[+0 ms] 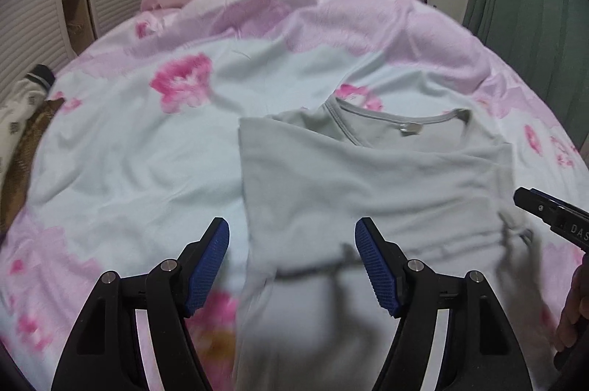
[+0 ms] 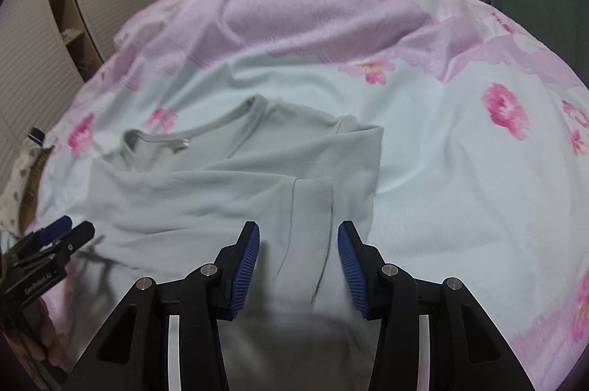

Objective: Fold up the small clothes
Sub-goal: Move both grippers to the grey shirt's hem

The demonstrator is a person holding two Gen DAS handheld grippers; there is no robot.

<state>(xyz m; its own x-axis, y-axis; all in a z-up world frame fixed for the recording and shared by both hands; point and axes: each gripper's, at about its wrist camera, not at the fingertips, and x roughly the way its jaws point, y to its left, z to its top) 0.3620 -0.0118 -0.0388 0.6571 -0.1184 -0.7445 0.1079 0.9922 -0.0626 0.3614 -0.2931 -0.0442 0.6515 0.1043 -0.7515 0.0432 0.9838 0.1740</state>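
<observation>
So the grey shirt (image 1: 368, 177) lies flat on the bed (image 1: 147, 152), collar toward the headboard end, both sleeves already folded in, its long axis running from the foot edge up the bed. The left tool (image 1: 292, 262) hangs spread over the shirt's left edge near the hem, gripping nothing. The right tool (image 2: 299, 258) is half spread, straddling the folded sleeve cuff (image 2: 313, 203); its pads don't seem to press. Both look equally near the hem.

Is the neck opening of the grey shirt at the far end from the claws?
Yes, the grey shirt's collar lies at its far edge.
</observation>
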